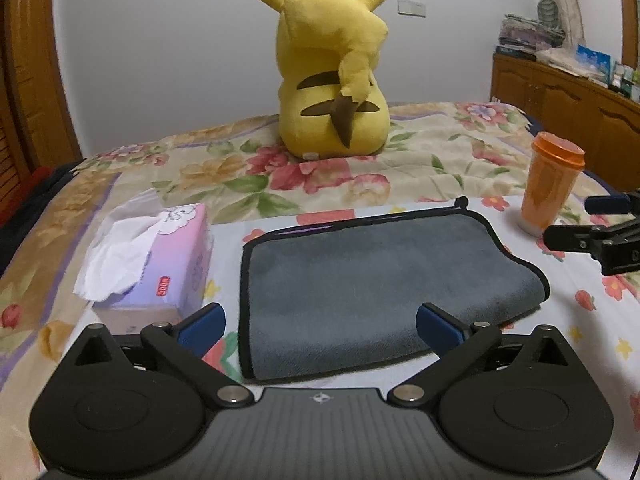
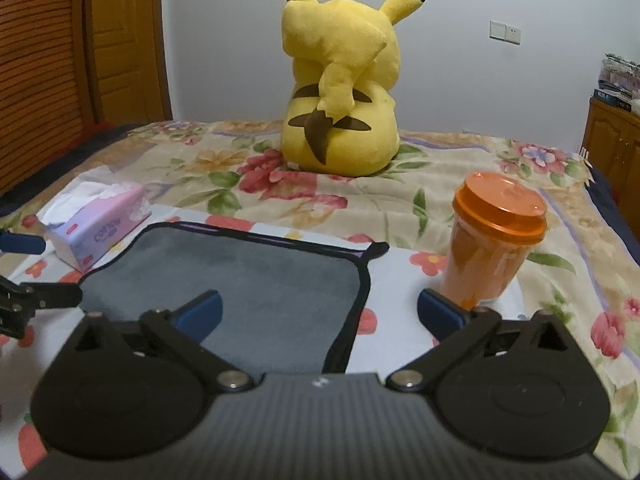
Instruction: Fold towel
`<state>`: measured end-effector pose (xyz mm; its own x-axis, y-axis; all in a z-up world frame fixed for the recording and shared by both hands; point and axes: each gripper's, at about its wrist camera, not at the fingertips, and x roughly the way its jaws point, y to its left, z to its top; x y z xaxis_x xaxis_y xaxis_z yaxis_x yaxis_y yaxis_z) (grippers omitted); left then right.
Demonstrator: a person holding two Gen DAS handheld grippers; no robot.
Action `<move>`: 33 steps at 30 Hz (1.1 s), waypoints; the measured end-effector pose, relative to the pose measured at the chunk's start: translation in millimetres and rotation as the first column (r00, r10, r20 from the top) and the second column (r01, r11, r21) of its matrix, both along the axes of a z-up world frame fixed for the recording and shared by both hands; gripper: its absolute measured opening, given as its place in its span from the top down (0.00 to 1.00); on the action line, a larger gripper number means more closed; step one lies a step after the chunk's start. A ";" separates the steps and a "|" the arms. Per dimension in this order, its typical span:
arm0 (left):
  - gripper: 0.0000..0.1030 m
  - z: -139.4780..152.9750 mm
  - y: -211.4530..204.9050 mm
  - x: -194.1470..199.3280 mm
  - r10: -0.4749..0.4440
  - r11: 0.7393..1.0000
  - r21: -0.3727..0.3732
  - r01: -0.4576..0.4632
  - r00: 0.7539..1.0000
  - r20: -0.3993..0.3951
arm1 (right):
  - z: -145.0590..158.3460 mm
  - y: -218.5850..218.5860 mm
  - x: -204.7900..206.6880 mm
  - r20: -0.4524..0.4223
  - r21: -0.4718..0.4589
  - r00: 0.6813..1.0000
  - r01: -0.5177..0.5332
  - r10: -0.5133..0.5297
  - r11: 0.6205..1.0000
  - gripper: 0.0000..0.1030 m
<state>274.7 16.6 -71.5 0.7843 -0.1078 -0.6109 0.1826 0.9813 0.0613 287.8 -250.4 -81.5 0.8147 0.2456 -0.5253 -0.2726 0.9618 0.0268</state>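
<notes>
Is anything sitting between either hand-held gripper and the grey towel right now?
Nothing visible. The left hand-held gripper and right hand-held gripper are both open at the towel's near edge. The tissue box lies off its left side and the orange cup off its right, both clear of the cloth.

Both wrist cameras sit low and near over the bed's (image 1: 440, 152) near edge, facing the far wall; both share towel (image 1: 360, 280), plush (image 2: 340, 80) and cup (image 2: 492, 248).

The floral-quilted bed (image 1: 440, 160) carried a folded grey towel (image 1: 360, 280), tissue box (image 1: 168, 268), orange lidded cup (image 1: 550, 188) and Pikachu plush (image 1: 336, 80).
</notes>
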 end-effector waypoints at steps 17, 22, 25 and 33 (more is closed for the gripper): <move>0.00 47.4 0.8 -53.4 0.010 1.000 0.001 -0.010 0.999 0.049 | 35.2 -1.6 -46.7 0.043 0.020 0.999 0.010 -0.011 1.000 0.00; 0.00 63.3 -1.9 -73.3 -0.005 1.000 0.013 0.004 0.998 0.058 | 51.4 -3.3 -64.3 0.057 0.018 0.998 0.010 -0.012 1.000 0.00; 0.00 73.3 -3.3 -87.1 -0.007 1.000 0.017 0.006 0.998 0.068 | 61.1 -3.8 -75.4 0.066 0.019 0.998 0.009 -0.010 1.000 0.00; 0.00 95.5 -9.5 -121.7 -0.040 0.999 0.016 0.039 0.997 0.072 | 80.9 -3.0 -104.2 0.078 0.042 0.997 0.008 -0.011 0.999 0.00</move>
